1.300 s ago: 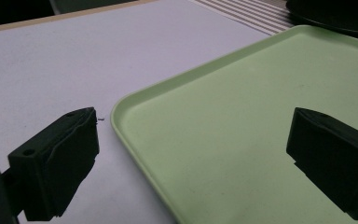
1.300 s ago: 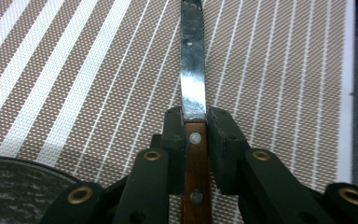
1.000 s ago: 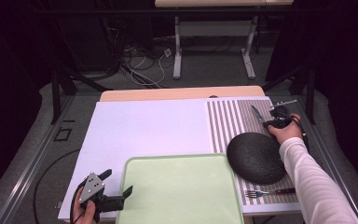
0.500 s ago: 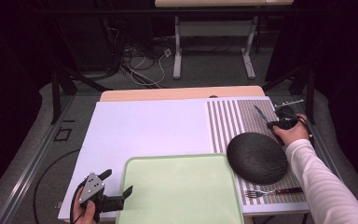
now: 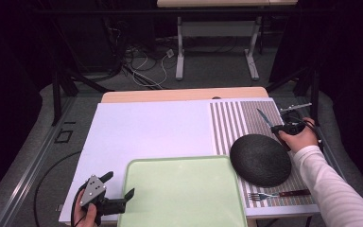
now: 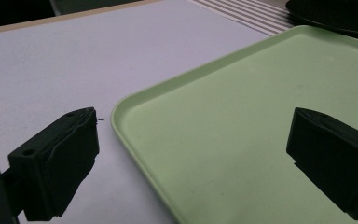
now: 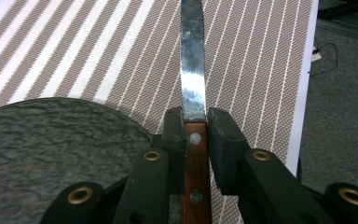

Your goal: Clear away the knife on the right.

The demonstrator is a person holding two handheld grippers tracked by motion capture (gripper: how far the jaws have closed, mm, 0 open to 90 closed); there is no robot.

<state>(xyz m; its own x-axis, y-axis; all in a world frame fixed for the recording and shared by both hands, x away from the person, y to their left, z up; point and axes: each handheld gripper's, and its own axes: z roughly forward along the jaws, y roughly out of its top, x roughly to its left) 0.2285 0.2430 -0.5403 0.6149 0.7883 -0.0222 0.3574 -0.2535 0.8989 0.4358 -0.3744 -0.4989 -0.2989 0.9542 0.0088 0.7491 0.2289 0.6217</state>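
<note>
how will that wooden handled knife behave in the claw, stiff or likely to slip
The wooden-handled steel knife probably stays stiff: its blade juts straight from the right claw. It may pivot, since the pads pinch only the narrow handle. The smooth handle could slip.

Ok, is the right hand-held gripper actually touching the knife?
Touching. The right gripper view shows the right hand-held gripper with both jaws pressed against the knife at its wooden handle.
</note>
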